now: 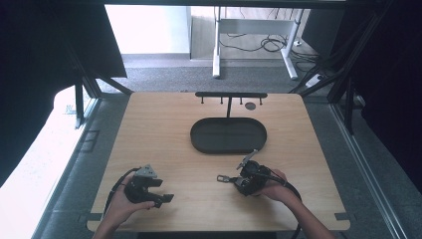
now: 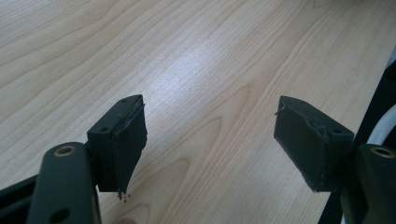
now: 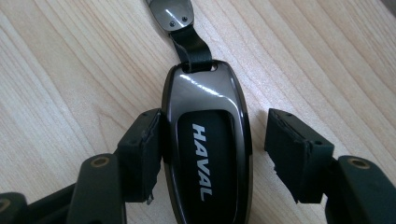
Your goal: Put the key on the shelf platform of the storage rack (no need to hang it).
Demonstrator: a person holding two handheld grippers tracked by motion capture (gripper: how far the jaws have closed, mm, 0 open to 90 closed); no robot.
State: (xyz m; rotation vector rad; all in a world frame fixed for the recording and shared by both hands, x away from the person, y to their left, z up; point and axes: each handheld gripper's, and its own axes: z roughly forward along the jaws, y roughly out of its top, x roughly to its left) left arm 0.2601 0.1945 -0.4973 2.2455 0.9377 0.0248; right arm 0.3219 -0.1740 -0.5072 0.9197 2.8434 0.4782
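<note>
Right gripper (image 3: 212, 149) low over the near right part of the desk (image 1: 164, 129). A dark glossy Haval car key fob (image 3: 208, 140) lies flat on the wood between its fingers (image 3: 140, 154); one pad touches the fob's side, the other stands just clear, so no grip. The fob's strap (image 3: 189, 44) runs away from the gripper. Left gripper (image 2: 210, 144) at the near left, fingers wide apart over bare wood. A black oval tray (image 1: 228, 135) sits mid-desk.

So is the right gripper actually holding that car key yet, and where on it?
Not yet. The car key lies between the right gripper's jaws: one pad touches its side, the other stands clear. The left gripper is open, holding nothing.
</note>
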